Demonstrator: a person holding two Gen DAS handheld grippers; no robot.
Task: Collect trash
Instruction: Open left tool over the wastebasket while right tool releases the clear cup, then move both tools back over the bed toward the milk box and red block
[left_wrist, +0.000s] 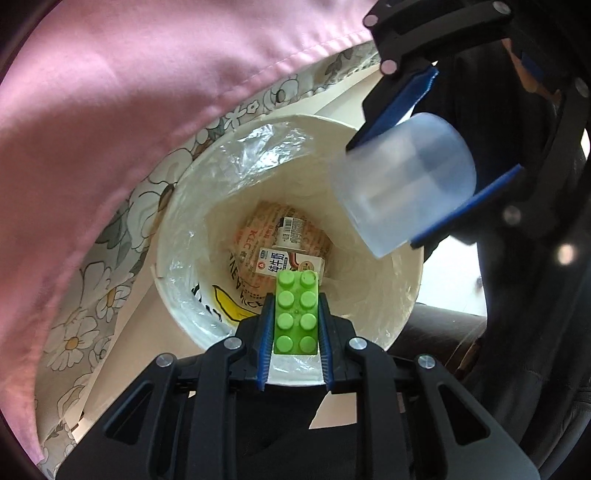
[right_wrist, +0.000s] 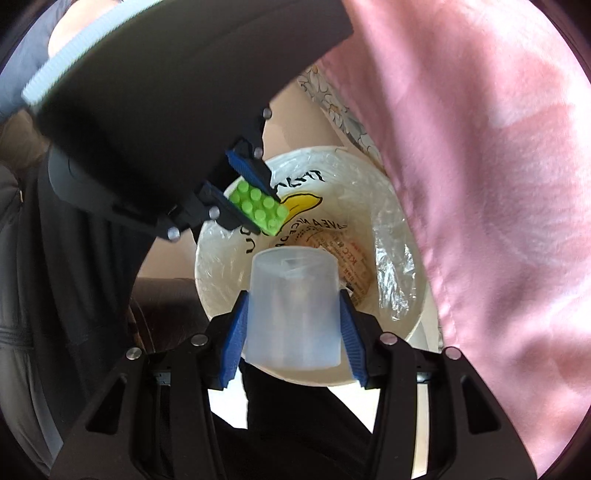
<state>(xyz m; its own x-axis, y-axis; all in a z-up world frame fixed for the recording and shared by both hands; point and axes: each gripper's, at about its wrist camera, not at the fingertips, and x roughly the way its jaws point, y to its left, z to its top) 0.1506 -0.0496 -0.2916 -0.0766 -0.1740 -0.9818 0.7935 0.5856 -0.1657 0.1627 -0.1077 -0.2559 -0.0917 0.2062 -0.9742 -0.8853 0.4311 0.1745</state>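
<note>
Over the bin, both grips loaded.
My left fingers (left_wrist: 295, 325) clamp a green brick (left_wrist: 297, 314); my right fingers (right_wrist: 293, 325) squeeze a frosted plastic cup (right_wrist: 293, 310), both above the lined white bin (left_wrist: 402, 295) holding a milk carton (left_wrist: 288, 264) and wrapper (left_wrist: 255, 236).

- Left wrist view: looks steeply down, close, into the round white plastic-lined trash bin (left_wrist: 184, 206), from its near rim.
- Right wrist view: also close, facing down into the same bin (right_wrist: 413, 325) from another side.
- Shared: bin interior, pink draped cloth (left_wrist: 129, 92) (right_wrist: 480, 166); each view catches the opposite gripper.
</note>
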